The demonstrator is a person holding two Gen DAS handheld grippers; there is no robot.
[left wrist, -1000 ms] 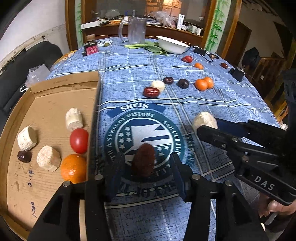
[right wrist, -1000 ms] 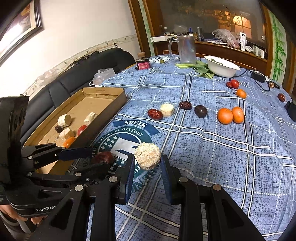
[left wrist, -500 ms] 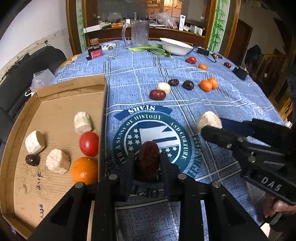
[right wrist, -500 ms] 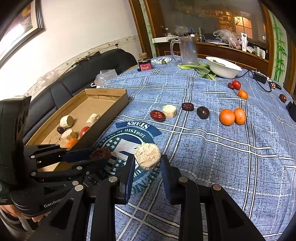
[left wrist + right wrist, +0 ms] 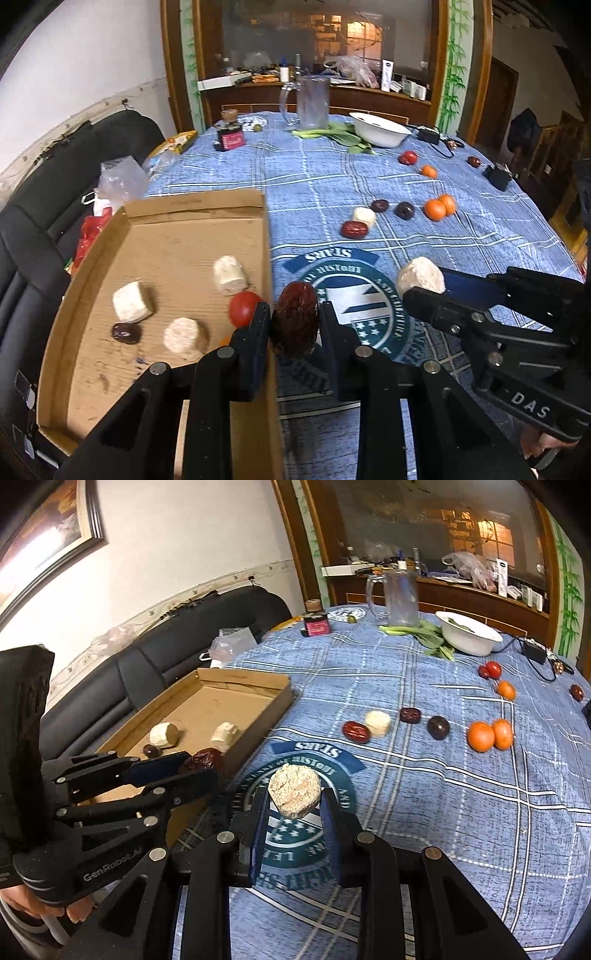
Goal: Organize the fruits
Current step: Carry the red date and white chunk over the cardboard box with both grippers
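While the left tool (image 5: 294,325) clenches a red date (image 5: 295,321) just above the cardboard box's (image 5: 166,214) right wall, the right tool (image 5: 294,805) grasps a pale round chunk (image 5: 294,792) over the desk (image 5: 461,794), beside the box, both lifted clear of the cloth.

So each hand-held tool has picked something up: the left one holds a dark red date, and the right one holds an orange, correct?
Not quite. The left gripper does hold the dark red date between its fingers, but the right gripper holds a pale, crumbly beige chunk, not an orange. The right wrist view shows it plainly; the oranges lie on the blue tablecloth.
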